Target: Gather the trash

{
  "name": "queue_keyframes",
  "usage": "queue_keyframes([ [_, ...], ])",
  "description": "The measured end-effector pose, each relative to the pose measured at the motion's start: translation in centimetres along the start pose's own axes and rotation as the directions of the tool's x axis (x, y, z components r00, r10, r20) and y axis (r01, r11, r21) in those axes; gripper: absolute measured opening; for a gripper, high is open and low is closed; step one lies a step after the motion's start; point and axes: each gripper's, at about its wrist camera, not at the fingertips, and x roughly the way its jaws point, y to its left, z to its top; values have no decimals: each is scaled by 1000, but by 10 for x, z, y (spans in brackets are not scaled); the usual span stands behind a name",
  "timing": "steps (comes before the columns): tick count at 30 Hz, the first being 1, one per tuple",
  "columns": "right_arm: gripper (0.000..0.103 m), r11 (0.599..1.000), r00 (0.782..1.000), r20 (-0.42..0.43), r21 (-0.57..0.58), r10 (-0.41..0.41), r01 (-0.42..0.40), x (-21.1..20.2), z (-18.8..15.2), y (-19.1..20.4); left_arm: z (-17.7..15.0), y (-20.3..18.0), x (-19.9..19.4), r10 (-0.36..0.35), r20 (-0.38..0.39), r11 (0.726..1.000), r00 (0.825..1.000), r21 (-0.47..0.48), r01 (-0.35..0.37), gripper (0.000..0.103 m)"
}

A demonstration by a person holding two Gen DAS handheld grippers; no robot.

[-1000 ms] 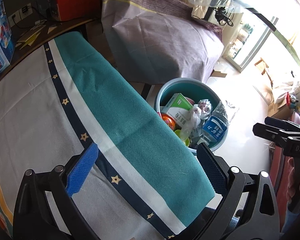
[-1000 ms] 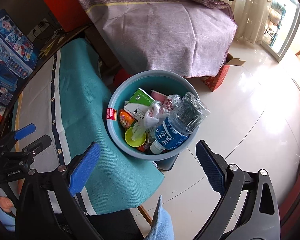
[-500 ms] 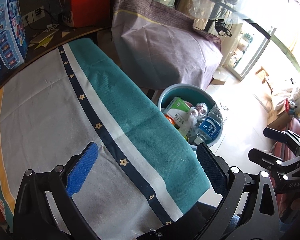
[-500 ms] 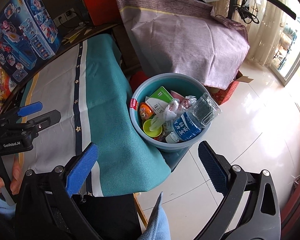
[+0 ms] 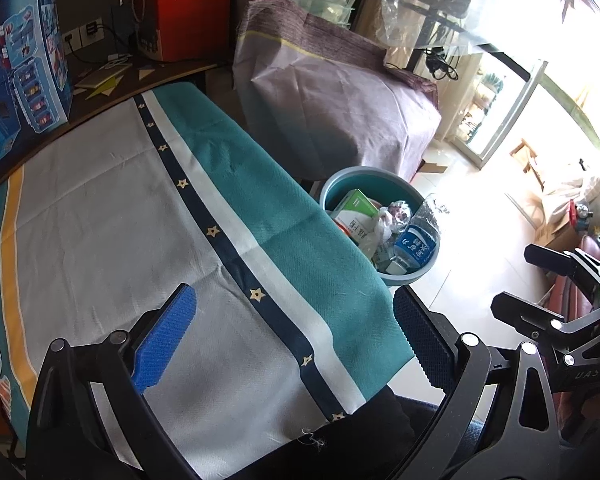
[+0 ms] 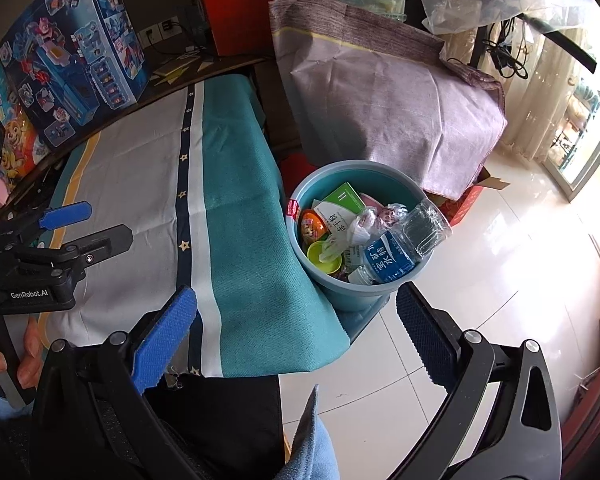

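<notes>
Left wrist view: the left claw (image 5: 292,344) stood wide open and empty above the cloth-covered surface (image 5: 100,216), which showed no trash.

Right wrist view: the right claw (image 6: 296,340) was equally open and empty. The trash, including a water bottle (image 6: 400,248), lay in the blue bin (image 6: 340,292) beside the surface. Collection appeared complete; the next move was probably withdrawal.

White lettering "GenRobot.AI" stands on the black left gripper (image 6: 86,232) body at nine o'clock. Chinese characters, including "水", mark the blue label of the clear plastic water bottle (image 6: 396,254) at centre.
</notes>
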Motion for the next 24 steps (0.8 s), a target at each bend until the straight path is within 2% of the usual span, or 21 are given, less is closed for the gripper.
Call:
queue_keyframes([
  [10,96,1000,1000,-17,-8,-14,14,4,4,4,2,8,0,4,16,999,1000,-37,-4,99],
  [16,96,999,999,-32,-10,-36,35,12,4,3,0,7,-1,34,43,999,999,-25,-33,99],
  [24,96,999,998,-59,-4,-38,38,23,2,1,-4,7,7,52,37,998,998,-22,-51,99],
])
